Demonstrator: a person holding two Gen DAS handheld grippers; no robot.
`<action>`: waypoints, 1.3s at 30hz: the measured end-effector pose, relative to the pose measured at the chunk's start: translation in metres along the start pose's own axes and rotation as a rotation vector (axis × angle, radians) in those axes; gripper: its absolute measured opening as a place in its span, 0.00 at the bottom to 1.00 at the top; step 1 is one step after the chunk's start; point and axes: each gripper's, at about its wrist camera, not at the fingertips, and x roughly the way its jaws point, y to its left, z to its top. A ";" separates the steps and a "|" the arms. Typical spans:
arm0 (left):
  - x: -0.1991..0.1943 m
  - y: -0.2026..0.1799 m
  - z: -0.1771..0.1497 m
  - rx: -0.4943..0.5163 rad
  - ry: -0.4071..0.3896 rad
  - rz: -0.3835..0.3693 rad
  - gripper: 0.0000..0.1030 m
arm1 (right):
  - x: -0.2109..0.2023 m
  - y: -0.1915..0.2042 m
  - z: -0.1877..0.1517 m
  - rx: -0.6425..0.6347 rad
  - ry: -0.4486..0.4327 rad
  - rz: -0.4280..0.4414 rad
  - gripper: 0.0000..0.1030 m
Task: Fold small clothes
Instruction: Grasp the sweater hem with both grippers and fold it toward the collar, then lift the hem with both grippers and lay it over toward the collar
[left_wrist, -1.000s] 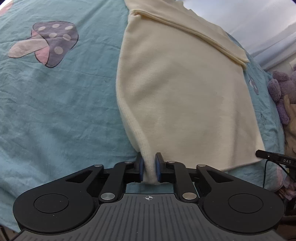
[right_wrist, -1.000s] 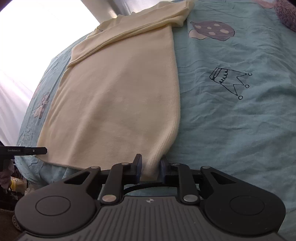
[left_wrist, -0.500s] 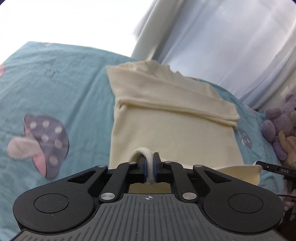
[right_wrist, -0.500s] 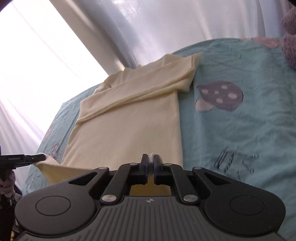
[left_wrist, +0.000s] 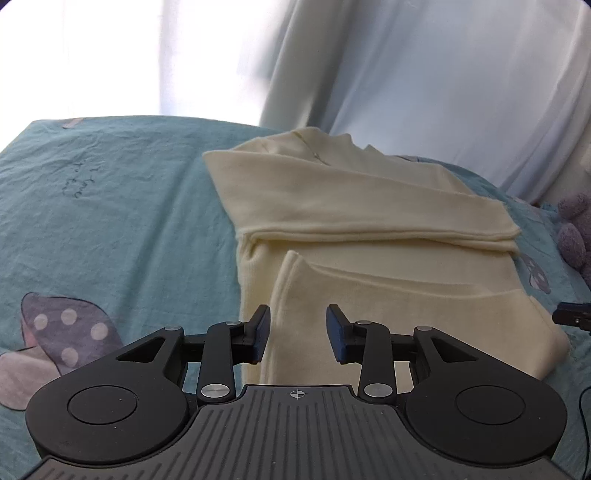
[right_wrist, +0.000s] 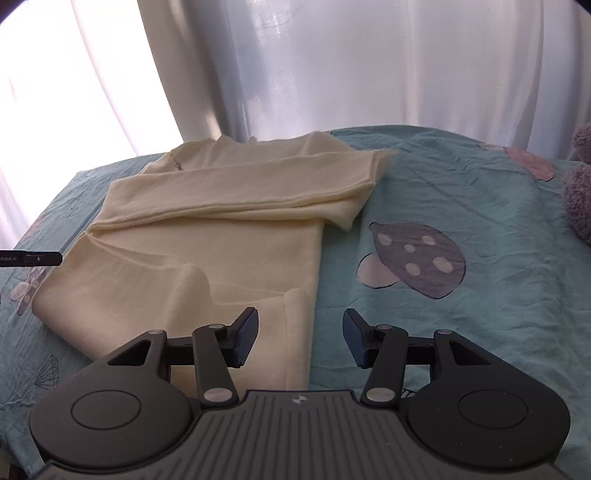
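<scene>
A cream knit sweater (left_wrist: 369, 229) lies on the teal bedsheet (left_wrist: 110, 206), sleeves folded across the chest, its bottom hem folded up over the body. My left gripper (left_wrist: 298, 334) is open and empty, with the folded hem's left corner just beyond its fingers. The sweater also shows in the right wrist view (right_wrist: 221, 236). My right gripper (right_wrist: 300, 336) is open and empty above the hem's right corner and the sheet beside it. The other gripper's tip (right_wrist: 33, 258) shows at the left edge.
The sheet has mushroom prints (right_wrist: 413, 258) (left_wrist: 62, 332). A purple plush toy (left_wrist: 576, 229) lies at the bed's right side. White curtains (right_wrist: 332, 66) hang behind the bed, with a bright window at the left.
Both grippers carried the sweater's bottom hem up and forward over its body, then opened and let it go. The hem now lies folded on the sweater.
</scene>
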 end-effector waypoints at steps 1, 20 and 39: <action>0.003 0.000 0.000 0.009 0.007 0.006 0.42 | 0.004 0.002 0.000 -0.006 0.009 0.008 0.49; 0.022 -0.019 0.016 0.103 0.016 0.041 0.09 | 0.027 0.024 0.009 -0.153 0.050 -0.046 0.06; 0.068 -0.015 0.128 0.016 -0.116 0.147 0.10 | 0.065 -0.020 0.127 0.044 -0.184 -0.087 0.06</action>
